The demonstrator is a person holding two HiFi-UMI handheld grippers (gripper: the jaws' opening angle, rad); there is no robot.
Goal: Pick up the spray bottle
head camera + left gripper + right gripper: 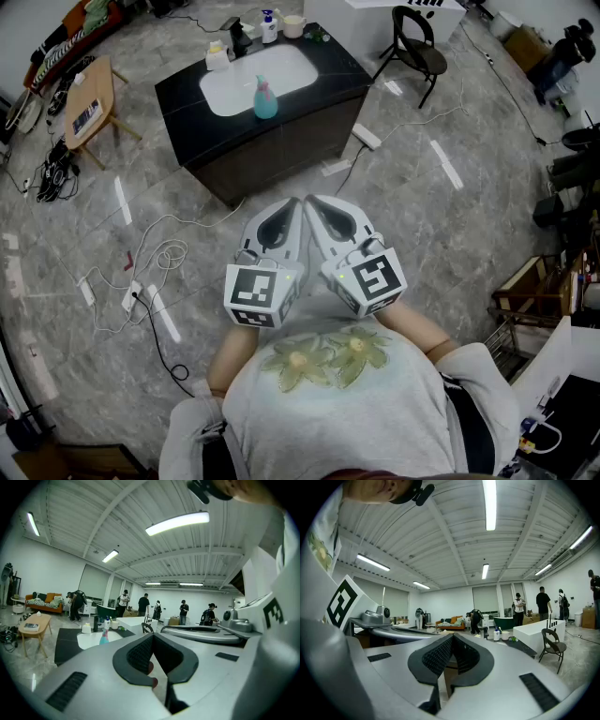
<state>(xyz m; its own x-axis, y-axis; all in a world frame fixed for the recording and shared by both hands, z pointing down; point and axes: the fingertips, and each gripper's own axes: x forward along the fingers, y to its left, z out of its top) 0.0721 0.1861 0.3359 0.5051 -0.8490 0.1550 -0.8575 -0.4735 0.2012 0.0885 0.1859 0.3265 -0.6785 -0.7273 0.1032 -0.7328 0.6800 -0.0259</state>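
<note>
The teal spray bottle (265,98) with a pink top stands upright on the black counter (187,94), at the front rim of the white basin. In the left gripper view the spray bottle (104,637) shows small and far off, left of the jaws. Both grippers are held close together in front of the person's chest, well short of the counter and pointing toward it. My left gripper (296,202) is shut with nothing between its tips, as the left gripper view (153,634) confirms. My right gripper (312,200) is likewise shut and empty (452,635).
Small bottles and a cup (270,26) stand at the counter's back edge. A black folding chair (415,47) is to the right of it, a wooden side table (91,98) to the left. Cables and a power strip (131,295) lie on the marble floor. Several people (143,604) stand far behind.
</note>
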